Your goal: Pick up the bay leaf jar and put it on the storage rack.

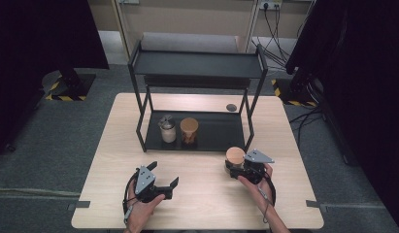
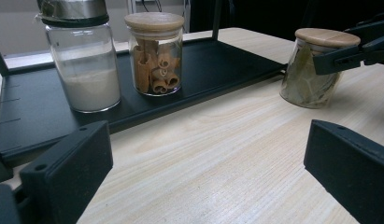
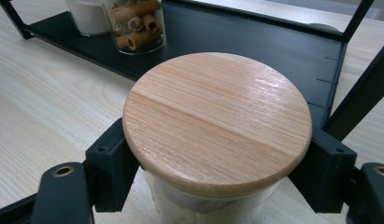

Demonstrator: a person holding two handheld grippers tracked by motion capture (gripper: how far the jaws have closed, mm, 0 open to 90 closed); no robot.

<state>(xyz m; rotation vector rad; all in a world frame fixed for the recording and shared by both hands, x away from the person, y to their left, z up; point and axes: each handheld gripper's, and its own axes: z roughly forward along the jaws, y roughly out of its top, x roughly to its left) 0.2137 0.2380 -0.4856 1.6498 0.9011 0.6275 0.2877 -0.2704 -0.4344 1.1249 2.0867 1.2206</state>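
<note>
Right gripper (image 1: 234,166) clamped on jar (image 1: 235,156) with wooden lid, standing on table (image 1: 202,204) just beside rack (image 1: 214,132) front right leg. Left gripper (image 1: 163,175) spread, empty, well left of jar.

Bay-leaf jar (image 3: 213,205) in right gripper view: wide wooden lid (image 3: 217,123) hides most of glass, bottom cut off by picture edge; white-powder jar (image 2: 84,60) in left gripper view: metal top cut off at upper edge; same jar (image 1: 167,129) in high view: top too small to tell; person's forearms cut off at bottom edge.
</note>
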